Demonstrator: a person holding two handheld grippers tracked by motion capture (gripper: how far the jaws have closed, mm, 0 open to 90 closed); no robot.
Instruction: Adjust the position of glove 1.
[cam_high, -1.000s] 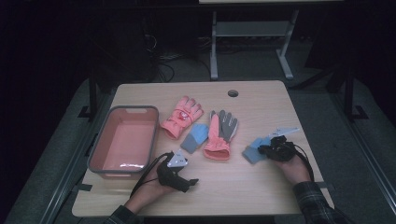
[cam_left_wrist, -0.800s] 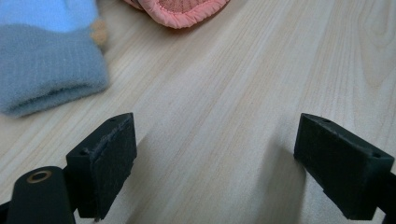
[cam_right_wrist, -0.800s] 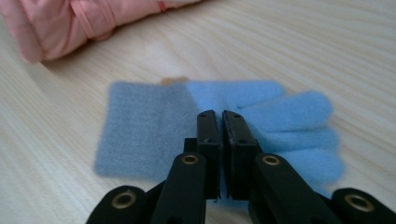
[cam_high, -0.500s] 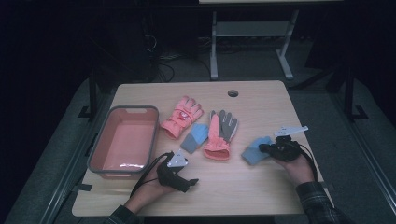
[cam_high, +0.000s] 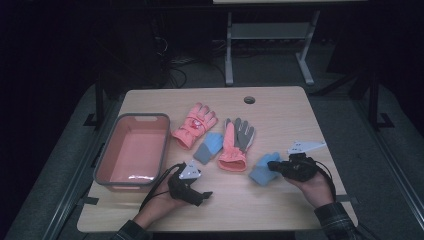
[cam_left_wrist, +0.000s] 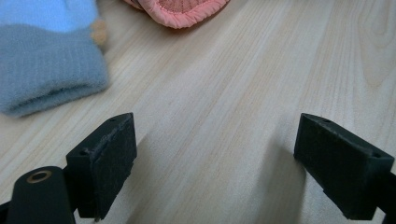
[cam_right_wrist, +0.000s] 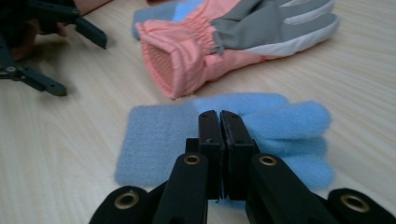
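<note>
A light blue fleece glove (cam_right_wrist: 261, 123) lies flat on the wooden table (cam_high: 280, 107), seen at the right front in the high view (cam_high: 261, 171). My right gripper (cam_right_wrist: 219, 114) lies low over its cuff end, jaws shut together with no fabric visible between them; it is also in the high view (cam_high: 273, 166). My left gripper (cam_left_wrist: 215, 140) stands open over bare wood, at the front in the high view (cam_high: 201, 195). A pink and grey glove (cam_high: 236, 144) and a smaller blue-grey glove (cam_high: 209, 147) lie mid-table. A pink glove (cam_high: 195, 125) lies behind them.
A pink bin (cam_high: 116, 150) with nothing in it stands at the table's left. A round cable hole (cam_high: 249, 100) sits at the far edge. Beyond the table stands a metal frame (cam_high: 270, 45). The blue-grey glove's cuff (cam_left_wrist: 46, 79) lies just left of my left jaws.
My right gripper has shifted slightly left and nearer, over the light blue glove. The left gripper has stayed put.
</note>
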